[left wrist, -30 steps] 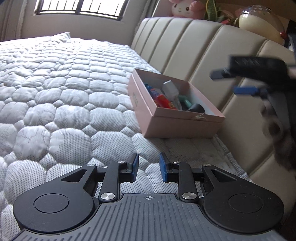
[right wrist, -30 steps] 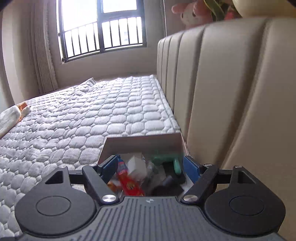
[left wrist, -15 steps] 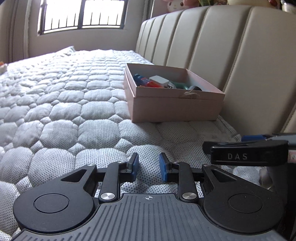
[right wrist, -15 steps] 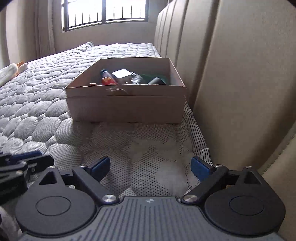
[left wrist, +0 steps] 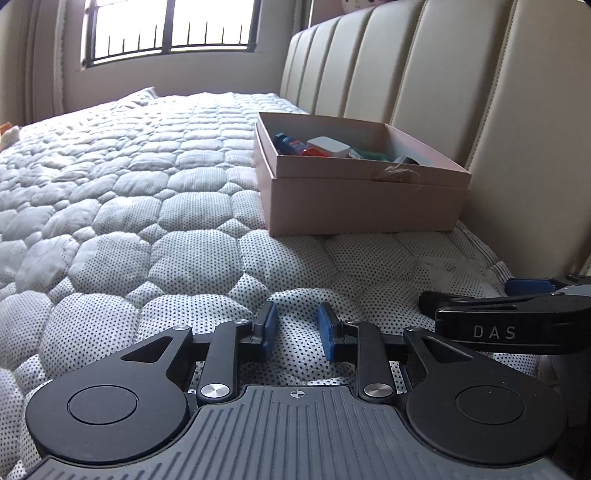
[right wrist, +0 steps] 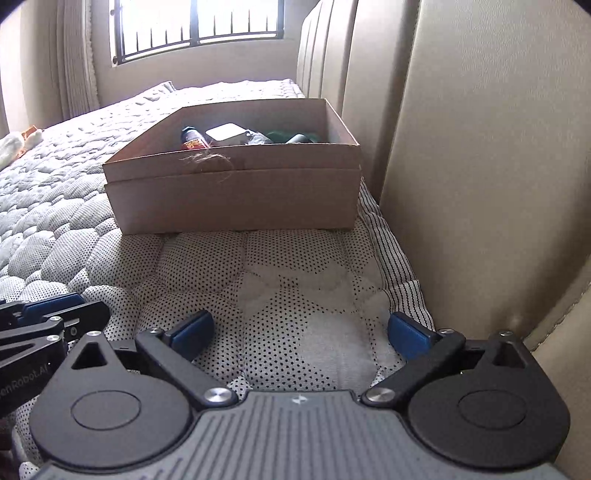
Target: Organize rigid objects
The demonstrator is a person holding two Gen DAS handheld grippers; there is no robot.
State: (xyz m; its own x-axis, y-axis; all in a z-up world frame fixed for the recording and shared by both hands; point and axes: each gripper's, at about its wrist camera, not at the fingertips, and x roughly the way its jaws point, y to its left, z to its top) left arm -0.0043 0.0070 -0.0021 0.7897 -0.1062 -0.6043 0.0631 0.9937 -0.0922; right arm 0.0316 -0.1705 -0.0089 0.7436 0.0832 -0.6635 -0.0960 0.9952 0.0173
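Note:
A pink cardboard box [left wrist: 362, 201] [right wrist: 236, 199] stands on the quilted mattress [left wrist: 147, 192] against the headboard. Inside it lie a red and blue bottle [left wrist: 295, 146] [right wrist: 192, 139], a white block [left wrist: 328, 146] [right wrist: 225, 132], a green item [left wrist: 369, 155] [right wrist: 284, 136] and a dark item [left wrist: 404, 160]. My left gripper [left wrist: 295, 325] rests low on the mattress well in front of the box, jaws a narrow gap apart and empty. My right gripper [right wrist: 299, 330] is wide open and empty, also low on the mattress in front of the box.
The padded beige headboard [left wrist: 461, 92] [right wrist: 480, 147] runs along the right side. A window [left wrist: 166, 26] is at the far end. A soft toy [right wrist: 18, 142] lies at the far left. Each gripper shows in the other's view, the right [left wrist: 517, 317], the left [right wrist: 40, 321].
Both grippers have pulled back from the box and dropped low to the mattress. The right gripper was over the box a second ago; it now sits beside the left one. Box contents unchanged.

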